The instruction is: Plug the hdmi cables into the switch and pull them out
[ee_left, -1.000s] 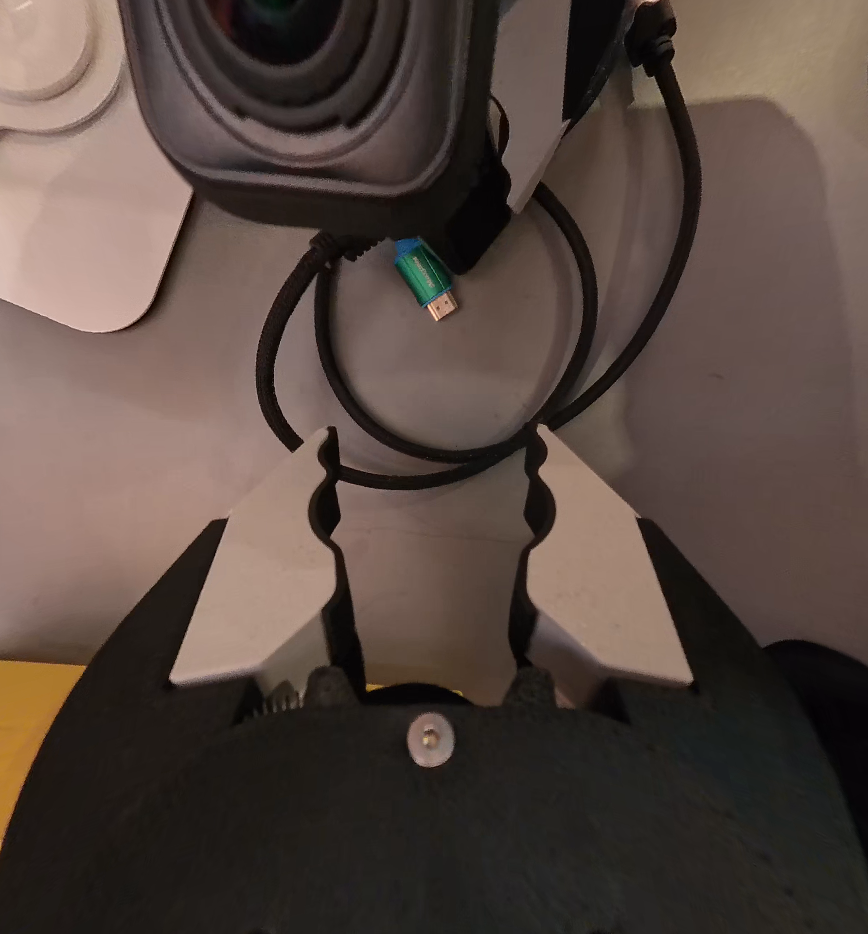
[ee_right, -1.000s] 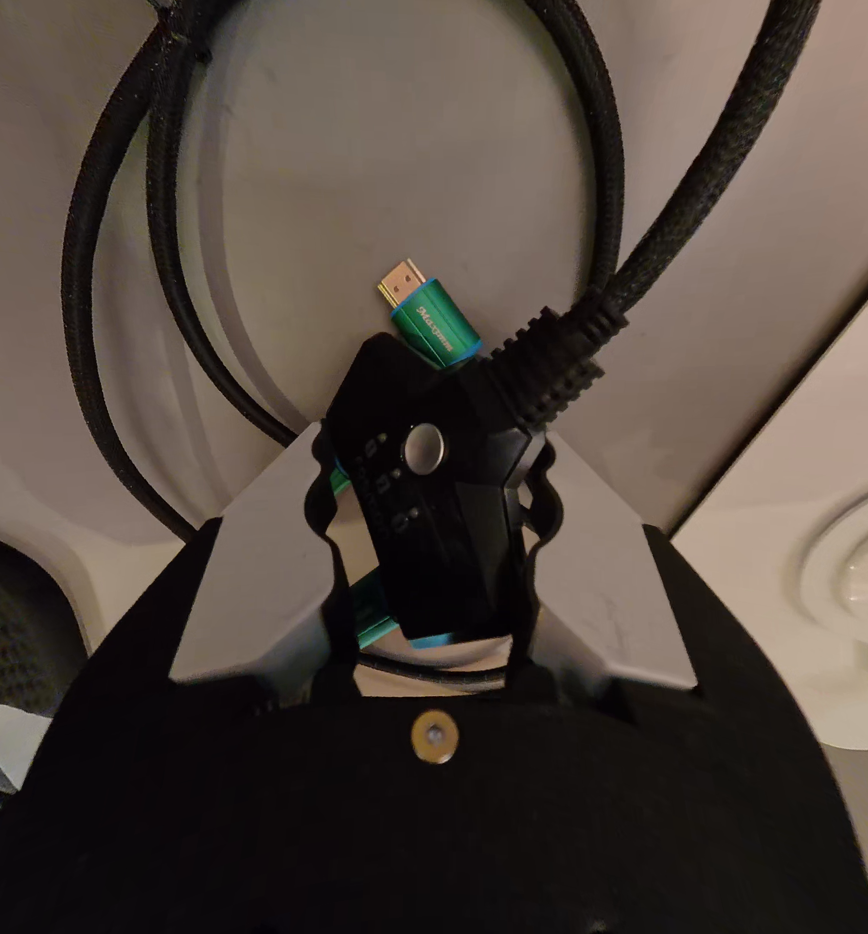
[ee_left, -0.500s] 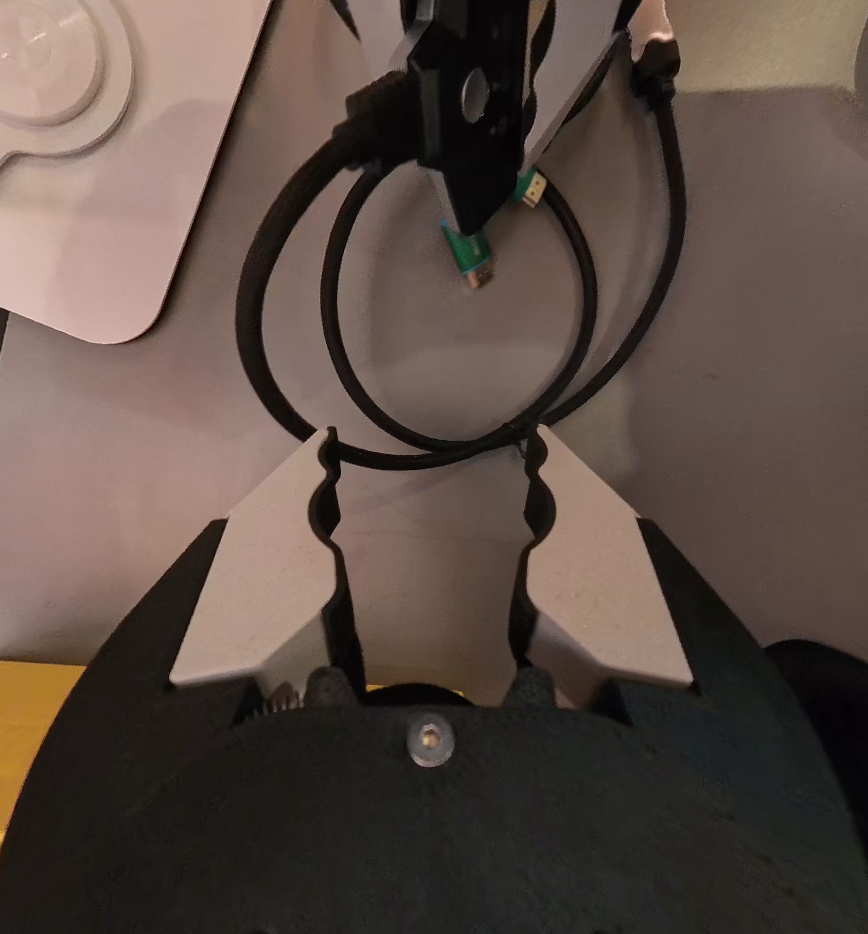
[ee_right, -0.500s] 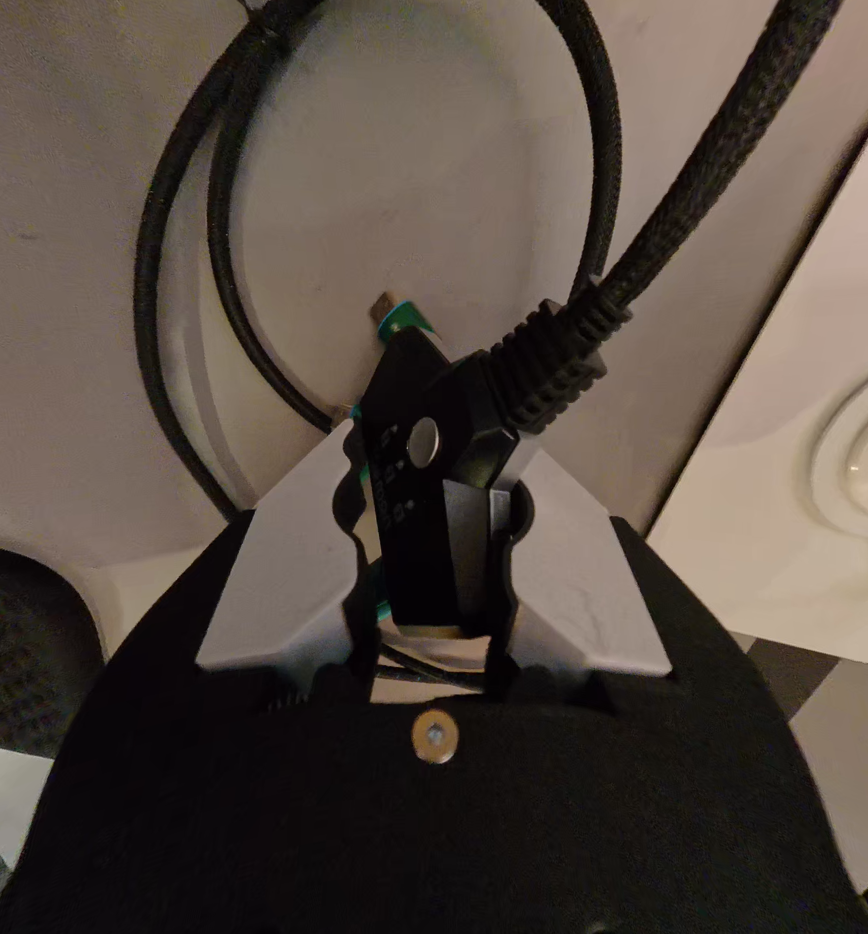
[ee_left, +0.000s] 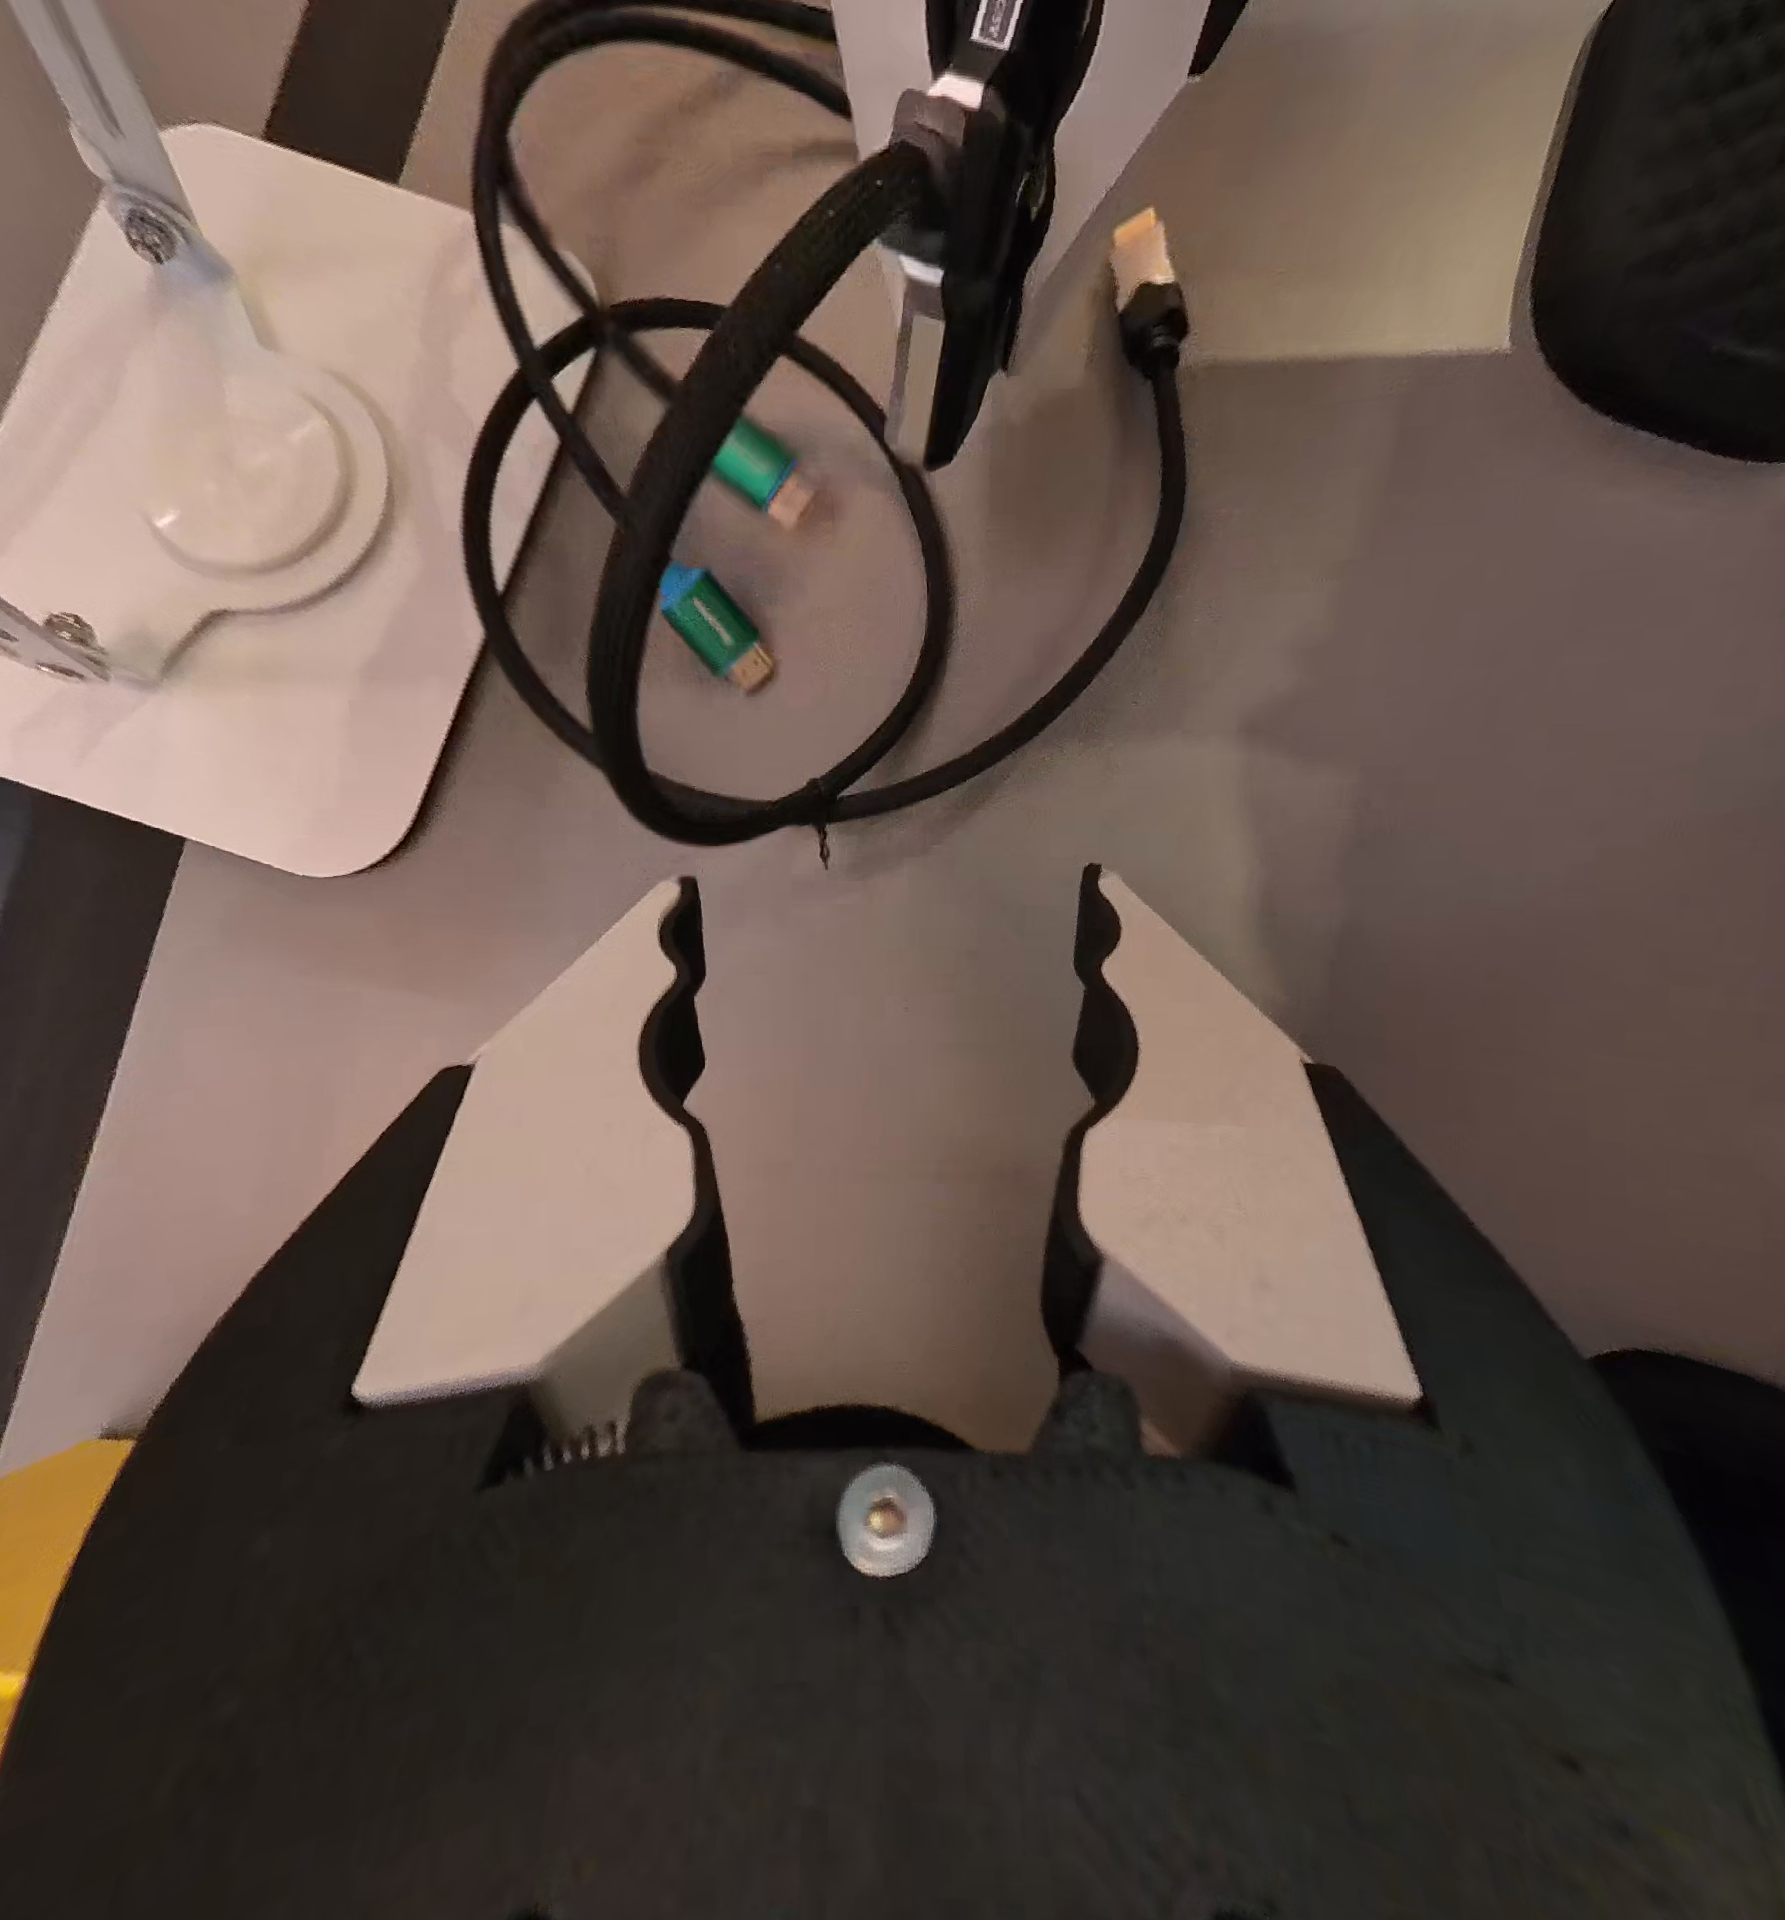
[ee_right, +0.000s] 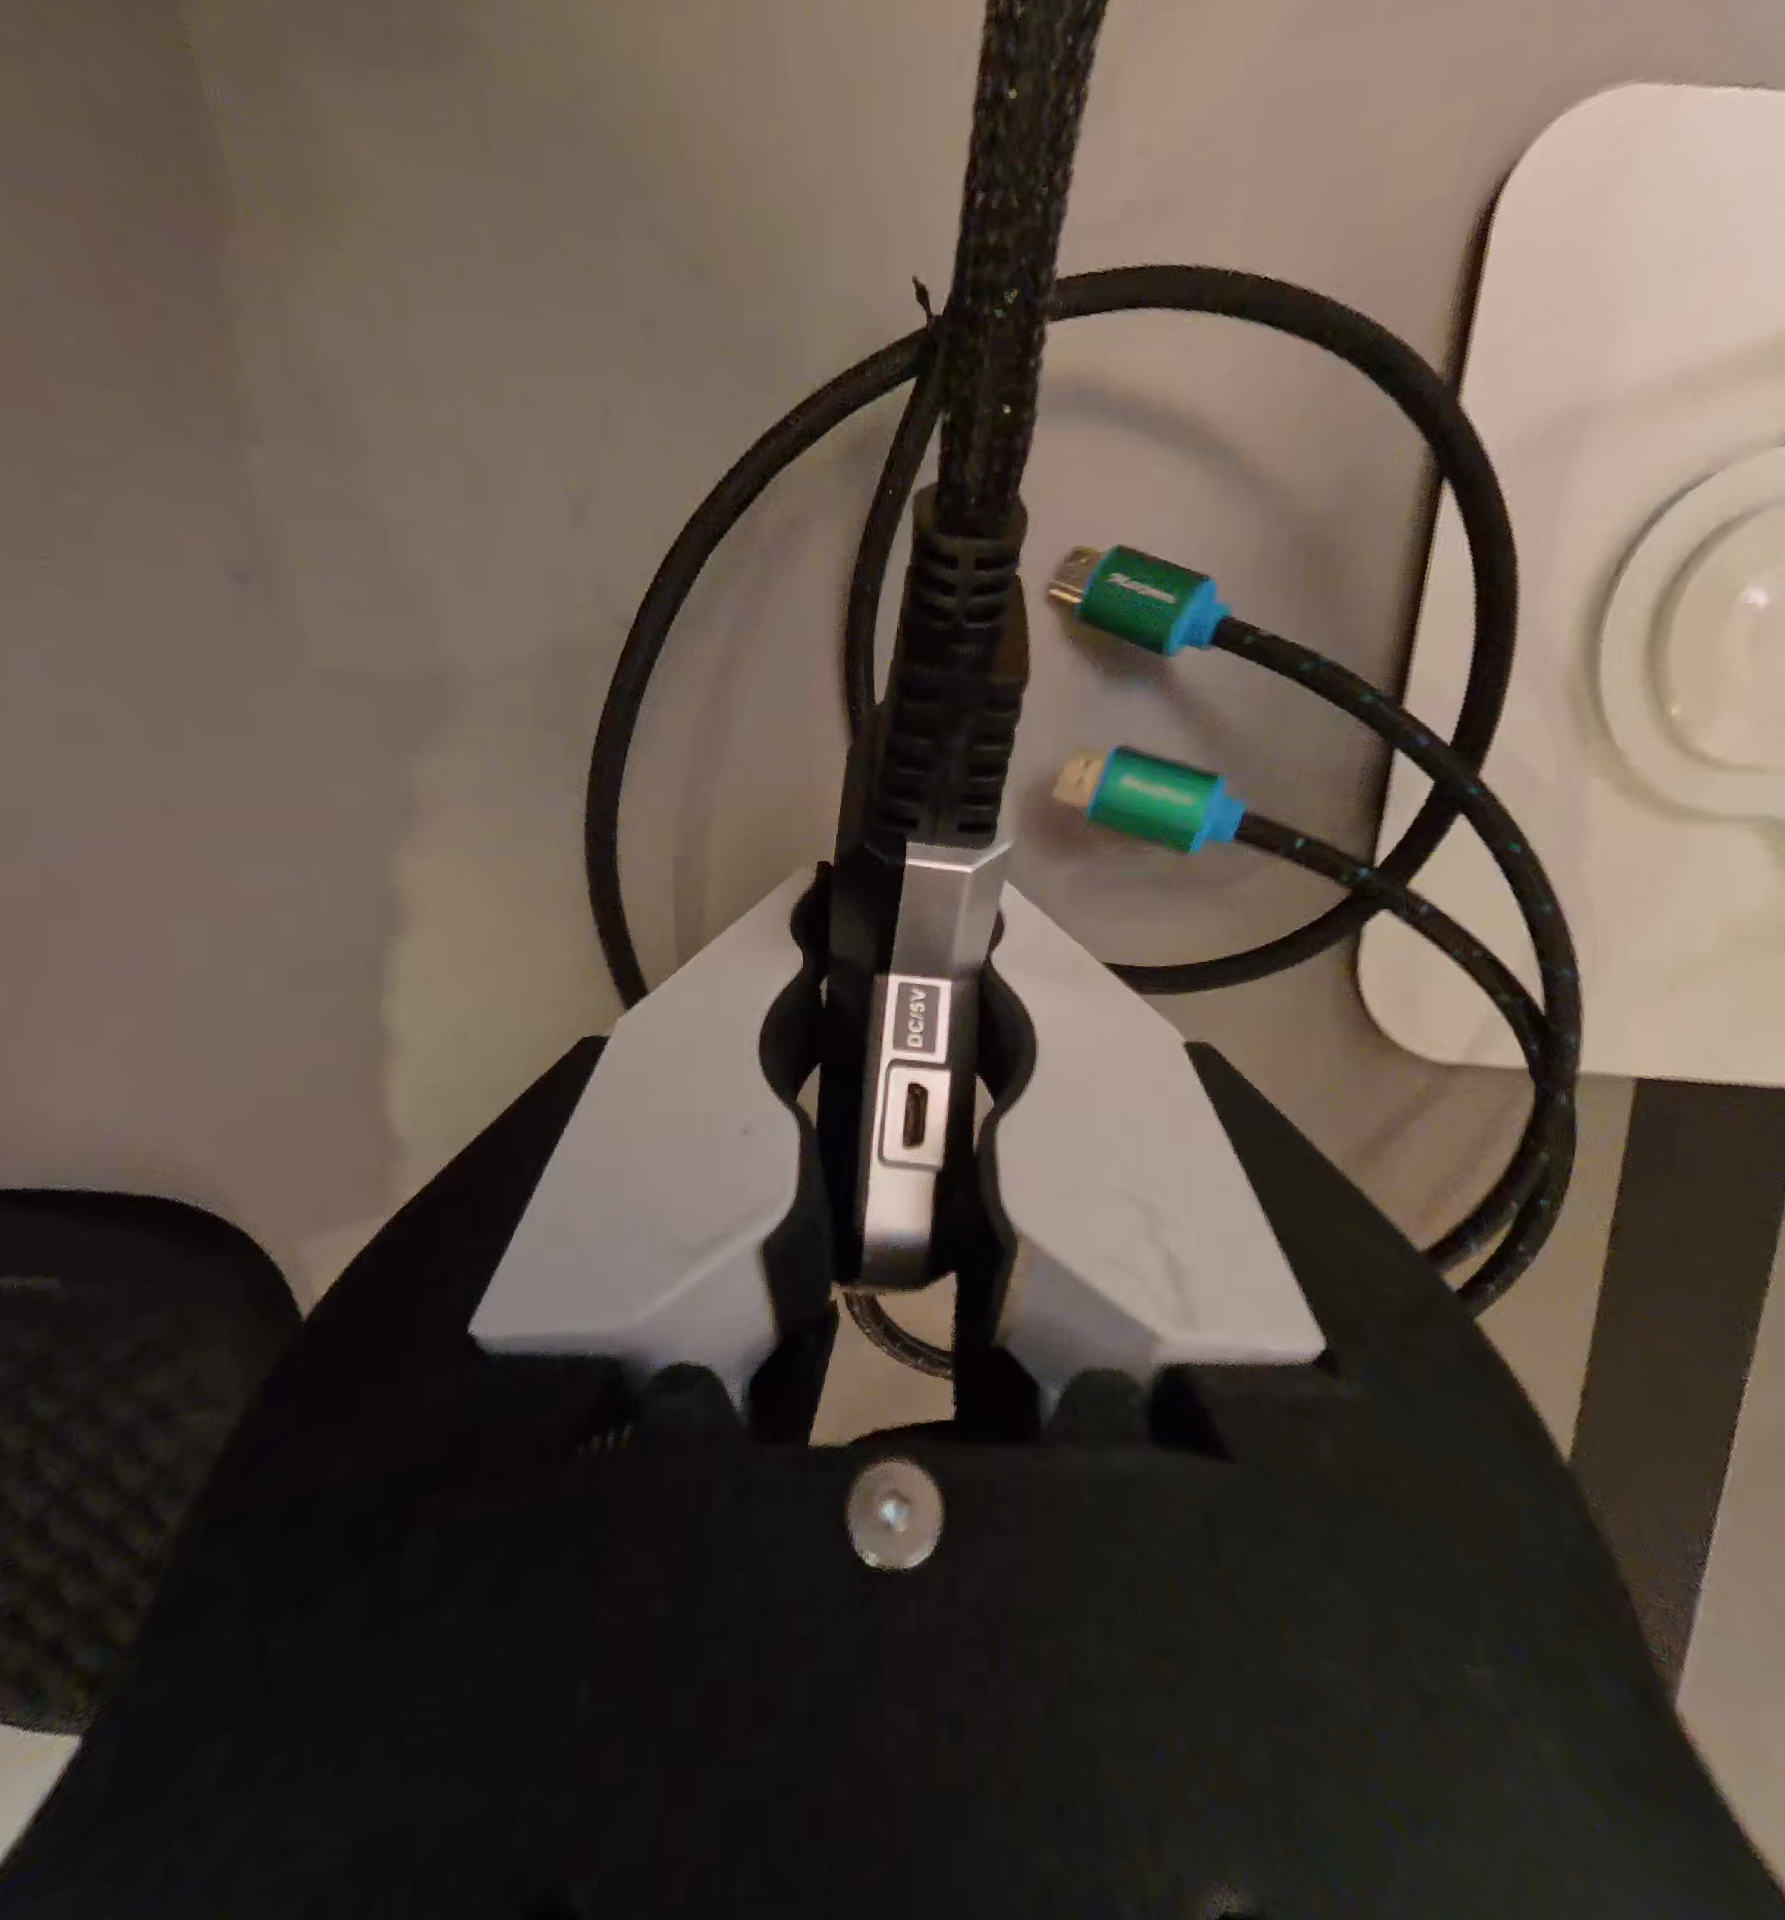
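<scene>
Right claw (ee_right: 903, 1049) is gripping the black and silver slim box-shaped switch (ee_right: 909, 1091) between its two grey fingers, holding it on its narrow edge above the pale grey surface (ee_right: 296, 520). Out of the far end of the switch, a thick black braided cable (ee_right: 1002, 312) is running straight away from the claw. Just beyond the claw and a little to its right, two green metal hdmi plugs with blue collars (ee_right: 1142, 601) are lying loose on the surface, one behind the other, both apart from the switch. Their thin black braided cables (ee_right: 1490, 831) are curling in loops around them.

Left claw (ee_left: 886, 1039) is standing released, its fingers wide apart and holding nothing, hovering over the surface. Ahead of it the same cable loops are lying, and a third black plug with a gold tip (ee_left: 1146, 272) is resting far ahead, slightly to the right. Far ahead on the left, a white flat lamp base (ee_left: 244, 644) is sitting on the surface.
</scene>
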Demonstrator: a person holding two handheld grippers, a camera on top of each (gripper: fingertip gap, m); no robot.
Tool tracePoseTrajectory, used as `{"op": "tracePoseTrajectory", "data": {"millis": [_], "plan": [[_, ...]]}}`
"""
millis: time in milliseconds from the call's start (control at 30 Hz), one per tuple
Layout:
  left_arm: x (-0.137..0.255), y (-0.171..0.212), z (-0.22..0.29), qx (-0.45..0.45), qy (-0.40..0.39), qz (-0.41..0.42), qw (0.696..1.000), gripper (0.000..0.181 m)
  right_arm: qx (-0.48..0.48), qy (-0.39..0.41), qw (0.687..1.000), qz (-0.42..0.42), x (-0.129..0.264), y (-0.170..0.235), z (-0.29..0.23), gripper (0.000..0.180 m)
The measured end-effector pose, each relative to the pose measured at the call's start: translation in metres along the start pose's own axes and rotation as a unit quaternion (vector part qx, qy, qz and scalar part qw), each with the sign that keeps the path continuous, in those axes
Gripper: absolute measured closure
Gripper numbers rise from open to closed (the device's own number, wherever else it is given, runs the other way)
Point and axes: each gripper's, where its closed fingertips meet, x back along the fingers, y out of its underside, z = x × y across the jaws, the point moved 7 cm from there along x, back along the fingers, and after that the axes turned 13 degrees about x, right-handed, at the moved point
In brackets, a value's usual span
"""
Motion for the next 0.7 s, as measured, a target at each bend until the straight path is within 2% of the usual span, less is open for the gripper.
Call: {"op": "tracePoseTrajectory", "data": {"millis": [33,233,400,700], "plan": [[0.001,0.0,0.0,0.0,-0.004,0.001,1.0,0.11,-0.003,-0.001,1.0,-0.004,0.0,0.003,-0.002,0.159],[0.001,0.001,-0.002,0.002,-0.01,-0.004,1.0,0.11,-0.005,0.007,1.0,0.006,0.004,0.004,-0.012,0.159],[0.004,0.001,-0.004,0.004,-0.015,0.003,1.0,0.109,-0.026,0.031,0.998,0.047,0.017,0.005,-0.014,0.159],[0.009,0.001,-0.008,0.009,-0.025,0.013,1.0,0.109,-0.083,0.103,0.98,0.15,0.069,0.029,-0.028,0.158]]}}
